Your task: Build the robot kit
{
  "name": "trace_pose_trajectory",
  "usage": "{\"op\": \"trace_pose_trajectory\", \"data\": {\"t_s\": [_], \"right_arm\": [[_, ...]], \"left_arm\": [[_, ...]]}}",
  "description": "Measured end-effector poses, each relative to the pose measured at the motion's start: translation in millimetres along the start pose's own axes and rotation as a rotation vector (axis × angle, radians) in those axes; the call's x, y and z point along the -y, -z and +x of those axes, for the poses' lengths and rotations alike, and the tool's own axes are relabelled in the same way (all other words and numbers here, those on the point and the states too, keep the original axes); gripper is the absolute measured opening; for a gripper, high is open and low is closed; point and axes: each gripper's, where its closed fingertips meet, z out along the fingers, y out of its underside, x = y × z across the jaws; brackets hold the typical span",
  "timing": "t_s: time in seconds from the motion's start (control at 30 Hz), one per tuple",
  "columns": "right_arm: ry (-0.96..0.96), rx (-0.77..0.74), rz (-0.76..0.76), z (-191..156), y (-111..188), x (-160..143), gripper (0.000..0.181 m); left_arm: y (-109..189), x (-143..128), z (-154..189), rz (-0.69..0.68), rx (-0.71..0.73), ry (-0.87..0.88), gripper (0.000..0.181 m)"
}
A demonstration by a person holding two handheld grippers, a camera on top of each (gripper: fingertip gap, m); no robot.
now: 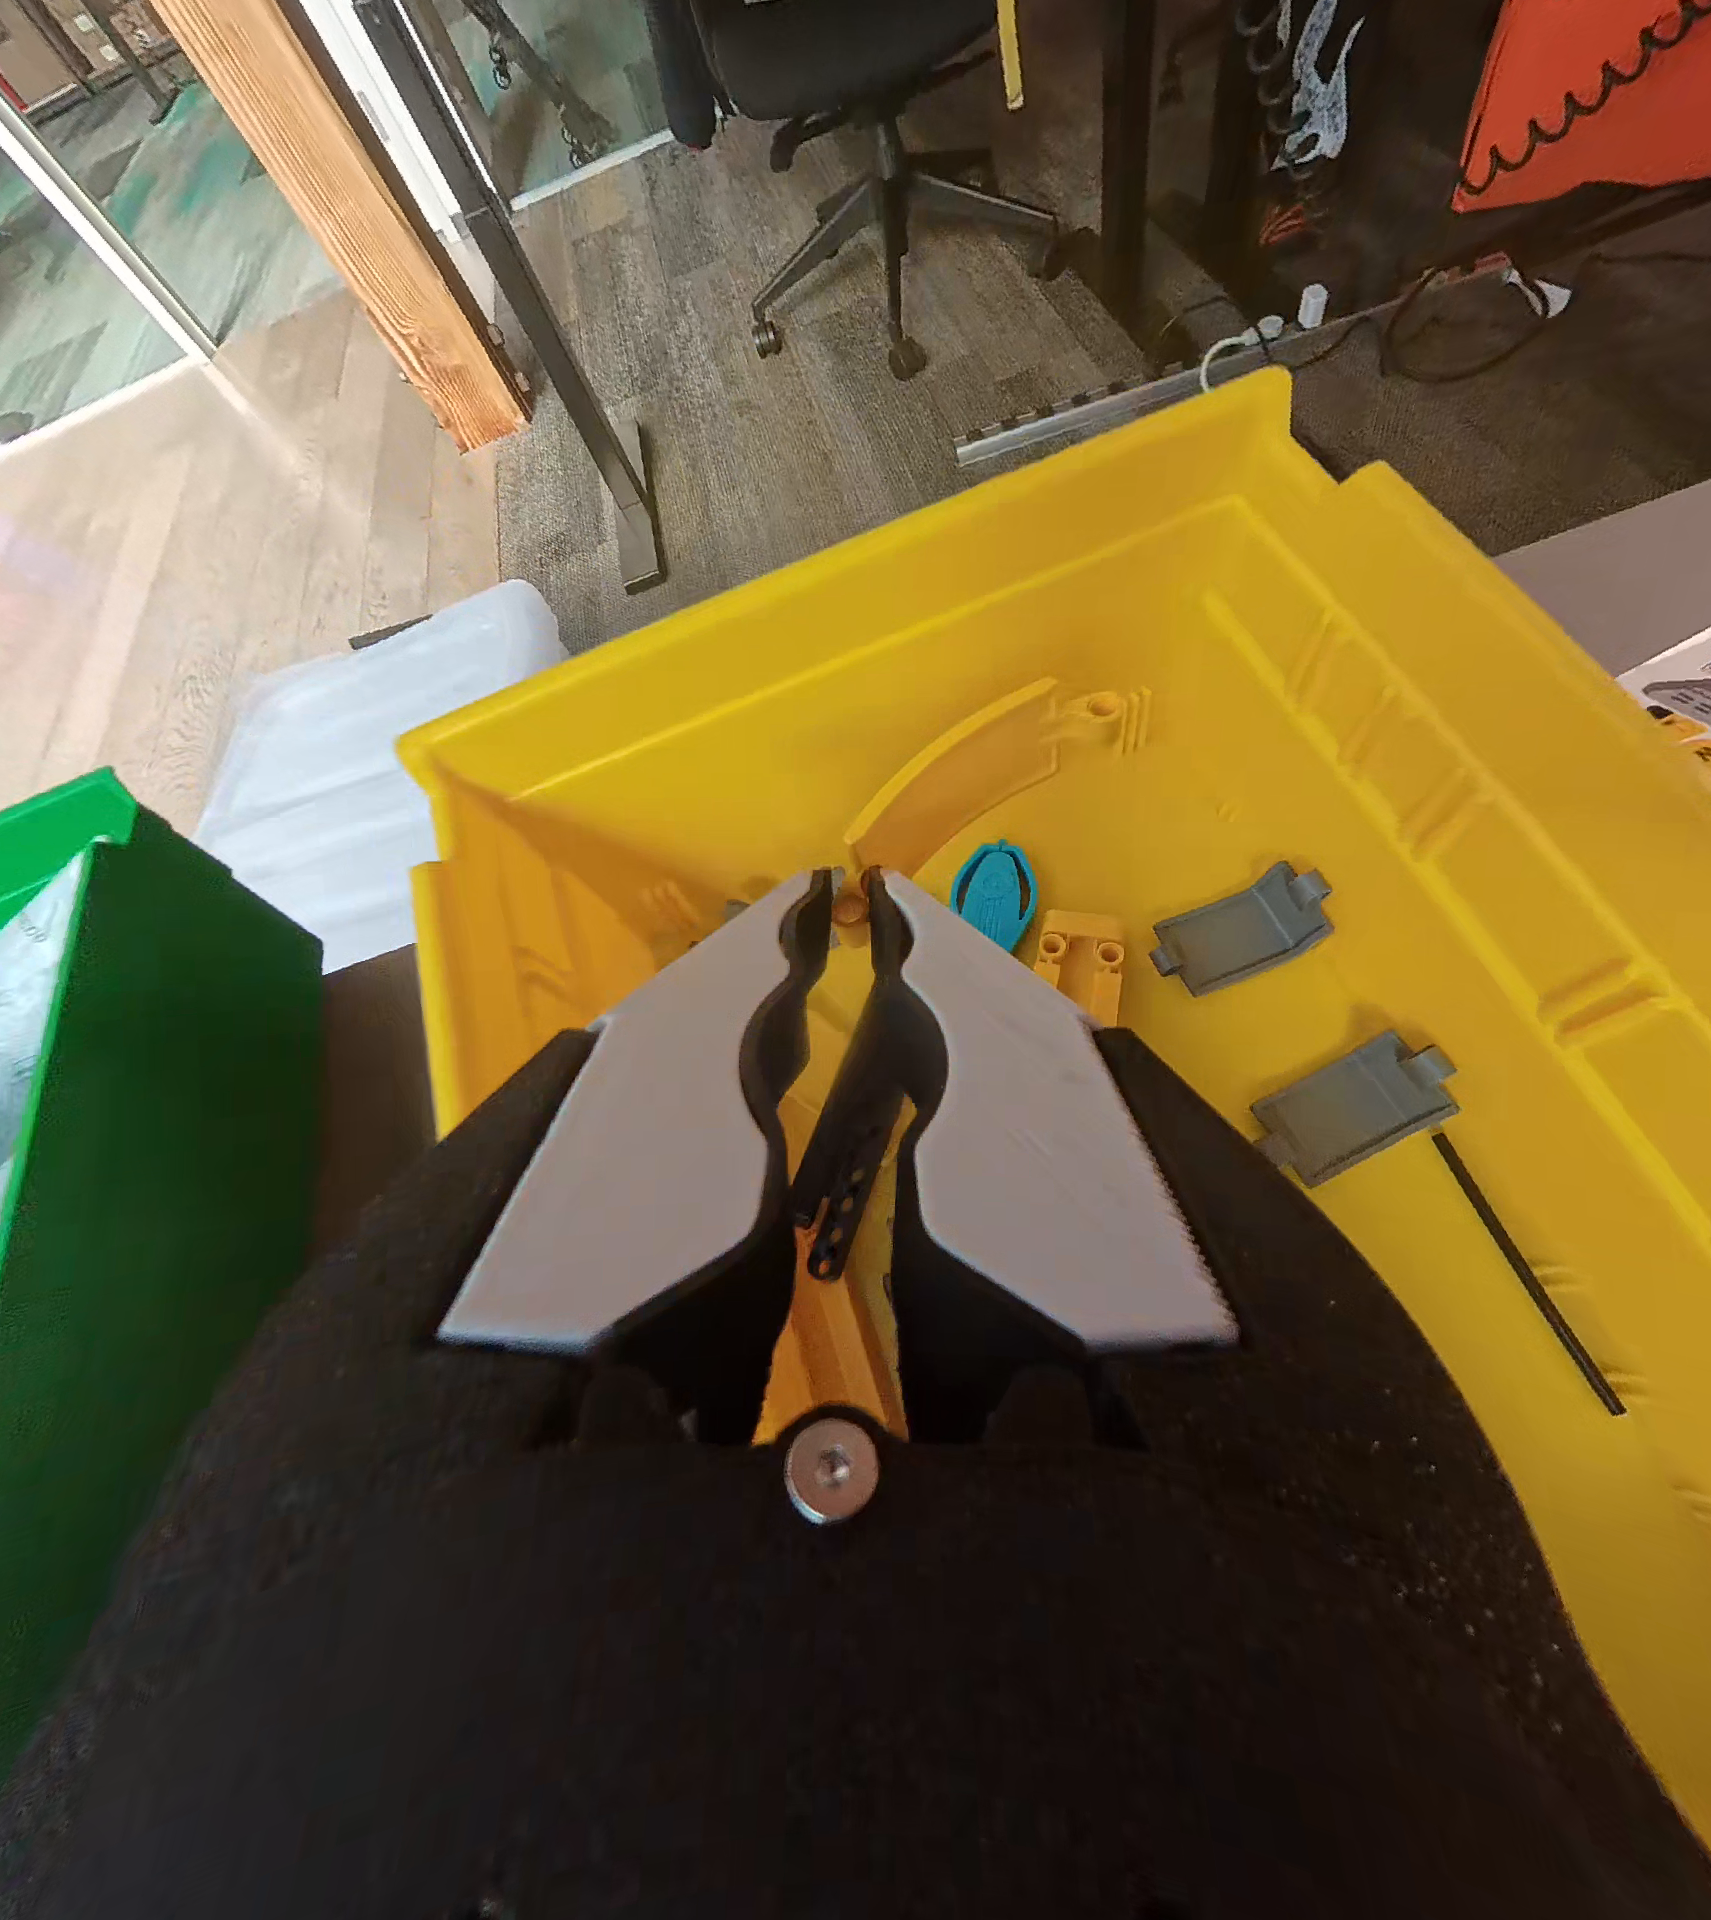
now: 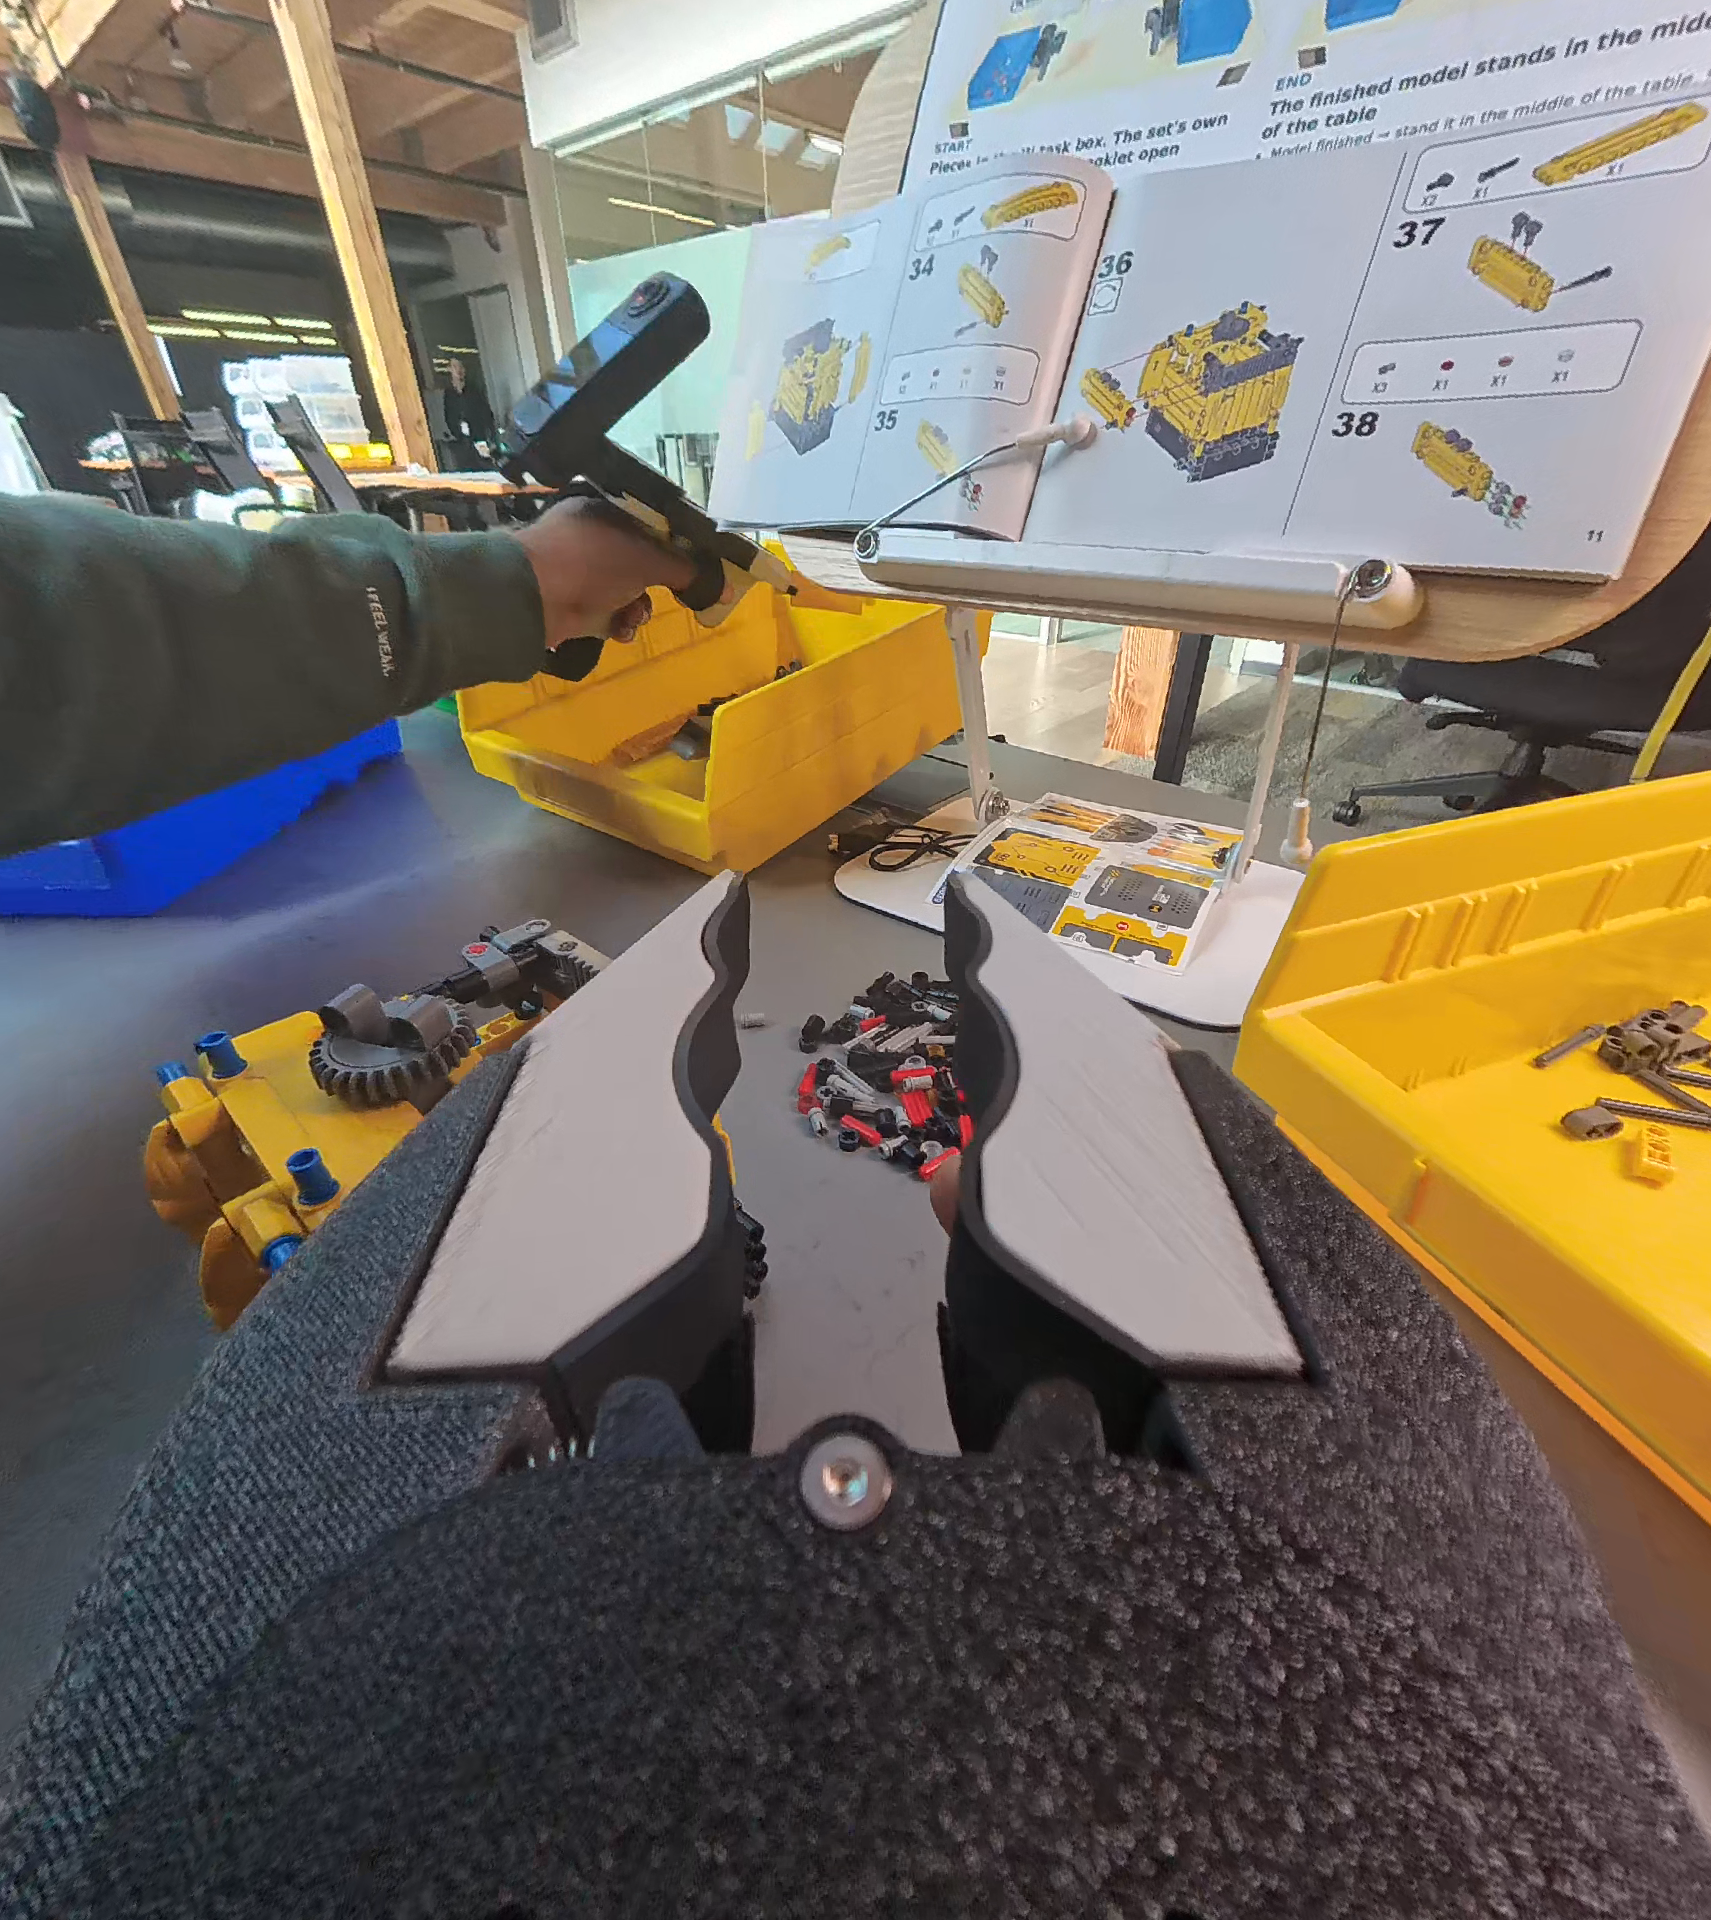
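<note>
Working at a grey surface point(image 2: 560, 883) in an open office with timber posts and carpet, we are reaching our left gripper point(image 1: 849, 883) into a yellow bin point(image 1: 934, 644), its jaws nearly closed around a small orange piece point(image 1: 849, 910) at the tips. A long black beam point(image 1: 846, 1174) is lying between the fingers. Our right gripper point(image 2: 846, 899) is hovering empty, jaws wide, above a pin pile point(image 2: 877, 1070); only this view is showing the model point(image 2: 311, 1101) and booklet point(image 2: 1194, 343).
</note>
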Motion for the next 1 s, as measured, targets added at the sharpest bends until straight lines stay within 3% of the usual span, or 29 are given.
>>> {"op": "trace_pose_trajectory", "data": {"t_s": [0.17,0.3,0.4,0.5,0.67,0.8,0.83,0.9,1.0], "right_arm": [[0.030,-0.004,0.028,1,4,9,0.037],[0.024,-0.006,0.065,1,10,22,0.037],[0.034,0.007,0.096,-5,14,32,0.037],[0.040,0.024,0.098,-11,16,33,0.037],[0.056,0.000,0.093,-9,20,34,0.037],[0.073,-0.054,0.071,0,21,30,0.040],[0.074,-0.059,0.067,1,21,29,0.041],[0.087,-0.067,0.066,1,21,29,0.043],[0.110,-0.083,0.067,2,23,30,0.044]], "left_arm": [[75,44,-23,0.101,0.030,0.002,0.006],[155,71,5,0.244,-0.146,0.016,0.005],[212,56,54,0.307,-0.280,-0.064,0.006],[252,7,110,0.279,-0.395,-0.141,0.006],[272,-121,199,0.028,-0.593,-0.188,0.006],[271,-184,238,-0.135,-0.680,-0.172,0.007],[270,-189,239,-0.158,-0.681,-0.179,0.008],[269,-171,232,-0.114,-0.657,-0.192,0.021],[265,-102,192,0.032,-0.553,-0.187,0.027]]}}
